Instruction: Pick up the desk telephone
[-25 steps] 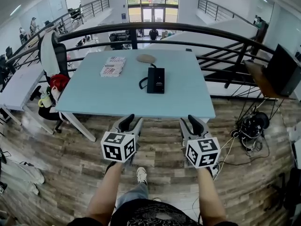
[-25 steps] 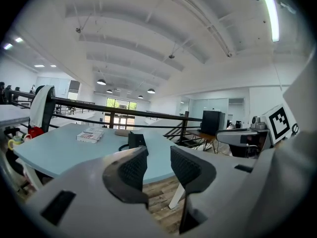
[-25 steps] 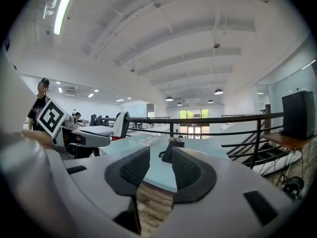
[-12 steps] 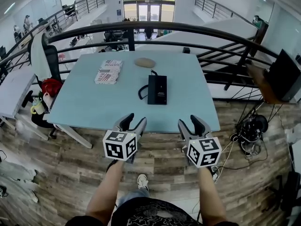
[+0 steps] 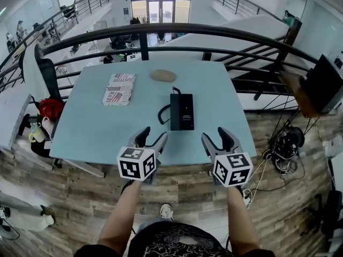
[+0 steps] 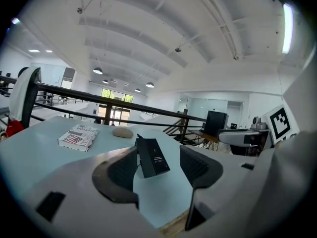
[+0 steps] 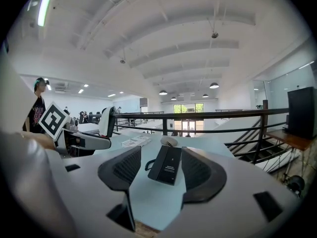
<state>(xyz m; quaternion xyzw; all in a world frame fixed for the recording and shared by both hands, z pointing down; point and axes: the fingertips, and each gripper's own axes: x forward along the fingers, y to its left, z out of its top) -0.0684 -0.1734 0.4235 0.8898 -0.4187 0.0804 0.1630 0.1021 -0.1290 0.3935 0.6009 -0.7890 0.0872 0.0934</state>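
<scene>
Plainly, nothing was held yet. The desk telephone (image 5: 182, 112) lay flat on the table (image 5: 91, 127), a little in from the table's near edge and right of its middle, with its long side running away from that edge. The left gripper (image 5: 153, 137) and the right gripper (image 5: 216, 135) hovered just over the table's near edge, well short of the phone. Both claws had just been spreading and stood wide with only air between the pads; each gripper view merely framed the phone in the gap, farther up the table.

The main hazard looked to be the cord (image 5: 162, 114), which looped off the phone toward the table's left side. A quick lift could pull it taut and drag or twist the set. The black casing seemed smooth and low, so pads closing on its slanted sides might slip upward and squeeze it out. If the handset sat loose on the base, pinching only one part would probably leave the other behind or tip it off. A push before the pinch could slide the phone up the table toward the tan oval object (image 5: 163, 75) at the far edge; the book (image 5: 119, 89) at the table's far left seemed out of harm's way
</scene>
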